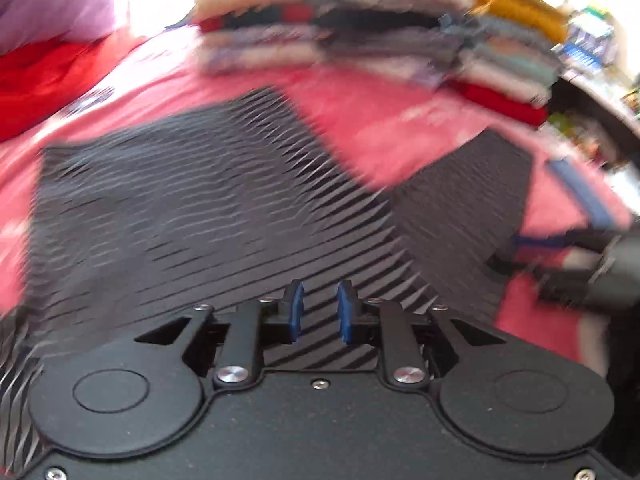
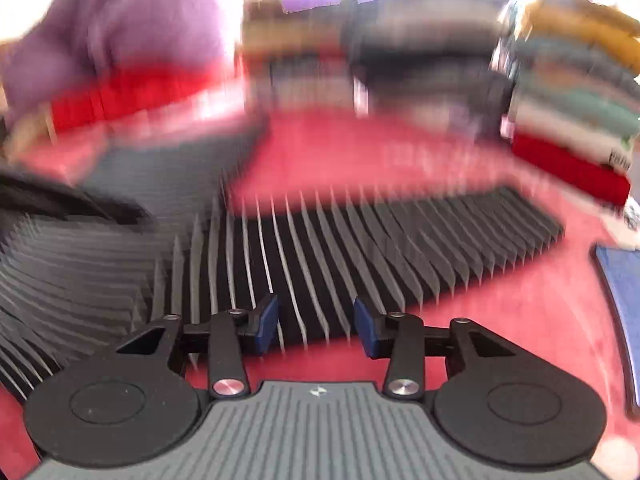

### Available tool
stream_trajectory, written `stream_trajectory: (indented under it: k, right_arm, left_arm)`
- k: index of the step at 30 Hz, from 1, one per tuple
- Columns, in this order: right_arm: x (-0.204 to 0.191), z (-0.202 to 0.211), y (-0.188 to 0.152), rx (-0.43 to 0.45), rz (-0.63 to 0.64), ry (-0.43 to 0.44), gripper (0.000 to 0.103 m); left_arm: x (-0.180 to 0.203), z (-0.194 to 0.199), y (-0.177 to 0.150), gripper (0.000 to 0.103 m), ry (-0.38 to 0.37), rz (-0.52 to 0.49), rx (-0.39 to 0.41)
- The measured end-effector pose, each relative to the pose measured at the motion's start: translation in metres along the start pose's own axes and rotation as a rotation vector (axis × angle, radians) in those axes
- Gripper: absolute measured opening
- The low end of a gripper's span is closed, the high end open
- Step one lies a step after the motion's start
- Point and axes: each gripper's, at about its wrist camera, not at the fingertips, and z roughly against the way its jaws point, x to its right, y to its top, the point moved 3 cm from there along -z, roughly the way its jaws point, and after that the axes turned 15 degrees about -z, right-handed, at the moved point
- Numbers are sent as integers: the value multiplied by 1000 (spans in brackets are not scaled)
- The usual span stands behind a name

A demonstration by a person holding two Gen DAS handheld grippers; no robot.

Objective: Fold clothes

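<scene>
A black shirt with thin white stripes (image 1: 168, 208) lies spread on a pink bedspread (image 1: 360, 120). My left gripper (image 1: 320, 312) hovers over the shirt's near part with its blue pads apart and nothing between them. In the right wrist view a striped sleeve or edge of the same shirt (image 2: 360, 248) runs across the middle. My right gripper (image 2: 316, 326) is open above its near edge and holds nothing. Both views are motion-blurred.
Stacks of folded clothes (image 1: 328, 28) stand at the back of the bed, also in the right wrist view (image 2: 572, 92). A red and purple heap (image 2: 120, 64) lies back left. A blue item (image 2: 620, 300) sits at the right edge.
</scene>
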Motion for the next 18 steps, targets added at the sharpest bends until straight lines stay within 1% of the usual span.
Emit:
stream_trajectory:
  k: [2, 4, 5, 7, 9, 10, 11, 12, 13, 14, 16, 18]
  right_arm:
    - [-2, 7, 2, 15, 7, -27, 44]
    - [-6, 17, 0, 59, 32, -43, 44]
    - [-10, 24, 0, 90, 35, -21, 44]
    - [-21, 30, 0, 134, 69, 2, 44]
    - [-34, 29, 1, 155, 89, 27, 42]
    - [-41, 28, 2, 165, 99, 39, 41]
    - [-48, 28, 3, 177, 107, 49, 38]
    - [-54, 28, 6, 186, 113, 71, 31]
    - [-60, 27, 9, 192, 119, 100, 28]
    - [-67, 25, 14, 192, 133, 122, 26]
    - [-81, 21, 24, 191, 160, 166, 24]
    - [-89, 11, 37, 150, 140, 239, 24]
  left_arm:
    - [-8, 18, -19, 22, 14, 36, 19]
    - [-19, 34, -37, 39, 26, 98, 50]
    - [-25, 40, -45, 40, 46, 126, 57]
    - [-41, 47, -62, 40, 73, 201, 59]
    - [-59, 51, -73, 39, 111, 266, 61]
    - [-67, 55, -75, 38, 127, 287, 75]
    - [-74, 60, -77, 38, 142, 306, 90]
    - [-81, 64, -79, 38, 158, 325, 105]
    - [-89, 68, -81, 38, 173, 344, 120]
    - [-96, 70, -83, 38, 180, 368, 133]
    - [-105, 69, -85, 36, 172, 391, 149]
    - [-109, 66, -84, 35, 159, 386, 155]
